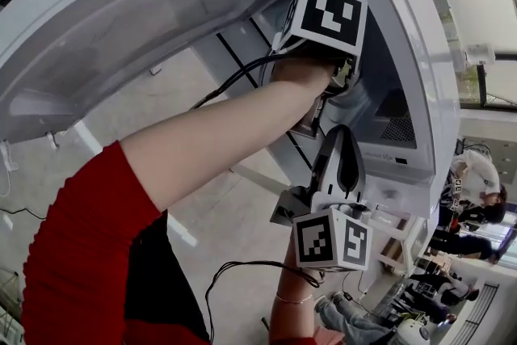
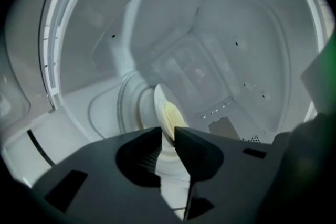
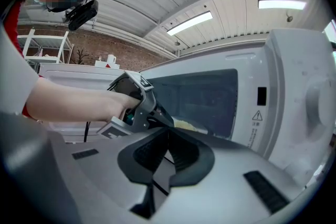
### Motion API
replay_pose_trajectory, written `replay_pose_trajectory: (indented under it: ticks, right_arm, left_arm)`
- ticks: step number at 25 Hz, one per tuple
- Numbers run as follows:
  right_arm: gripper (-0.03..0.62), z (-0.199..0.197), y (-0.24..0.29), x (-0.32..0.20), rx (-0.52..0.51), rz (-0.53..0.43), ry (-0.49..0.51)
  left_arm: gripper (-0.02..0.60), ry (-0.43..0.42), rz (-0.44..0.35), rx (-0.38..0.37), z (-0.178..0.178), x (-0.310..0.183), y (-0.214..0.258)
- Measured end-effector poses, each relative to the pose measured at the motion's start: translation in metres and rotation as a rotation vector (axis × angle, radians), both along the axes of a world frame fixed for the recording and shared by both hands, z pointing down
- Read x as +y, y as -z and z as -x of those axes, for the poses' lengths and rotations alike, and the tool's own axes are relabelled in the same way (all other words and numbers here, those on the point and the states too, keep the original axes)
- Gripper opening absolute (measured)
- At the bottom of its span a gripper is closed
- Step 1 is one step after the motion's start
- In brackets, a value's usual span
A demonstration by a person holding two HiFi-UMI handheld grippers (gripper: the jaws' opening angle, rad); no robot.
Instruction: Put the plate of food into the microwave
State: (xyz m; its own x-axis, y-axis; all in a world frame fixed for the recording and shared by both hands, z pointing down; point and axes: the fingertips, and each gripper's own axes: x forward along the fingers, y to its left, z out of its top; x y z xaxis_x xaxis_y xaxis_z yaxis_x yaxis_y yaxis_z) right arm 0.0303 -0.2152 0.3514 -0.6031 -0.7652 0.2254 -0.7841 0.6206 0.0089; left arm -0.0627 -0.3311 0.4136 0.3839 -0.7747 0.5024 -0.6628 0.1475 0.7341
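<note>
1. Your left arm (image 1: pixel 210 137) in its red fabric sleeve (image 1: pixel 81 254) fills the near part of the head view; it reaches up into the boxy white microwave oven (image 1: pixel 404 36); a thin black cable (image 1: pixel 234 81) runs along the forearm.
2. Your left gripper (image 2: pixel 168 132) is inside the cavity; its dark jaws stand a little apart with the rim of the round white plate (image 2: pixel 158 105) in the gap between them; the pads do not look pressed on that rim.
3. You see that plate edge-on in the left gripper view, deep in the pale cavity; the pale yellow food (image 2: pixel 169 117) lies on the face turned to the picture's right; the round turntable (image 2: pixel 126 107) sits just behind the other face; whether the two touch cannot be told.
4. Your right gripper (image 3: pixel 169 132) is outside the oven, just before the opening and lower in the head view than the left one; its jaws are pressed together at the tips with nothing between them; its black-and-white marker cube (image 1: pixel 331 240) faces the head camera.
5. From the right gripper view, your left hand (image 3: pixel 113 105) carries its tool into the dark opening; the white control panel (image 3: pixel 294 97) stands just right of that opening.
6. Several people (image 1: pixel 472 190) are far off at the head view's lower right; long strip lights (image 3: pixel 190 22) glow on the ribbed ceiling.
</note>
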Motion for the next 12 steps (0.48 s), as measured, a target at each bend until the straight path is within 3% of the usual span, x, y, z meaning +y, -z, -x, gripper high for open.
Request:
replay_pose_trajectory:
  ticks: [12]
  right_arm:
    - [0.015, -0.0085, 0.0030, 0.0009, -0.012, -0.004, 0.002]
  left_arm:
    - [0.114, -0.076, -0.053, -0.349, 0.0025, 0.0026, -0.0006]
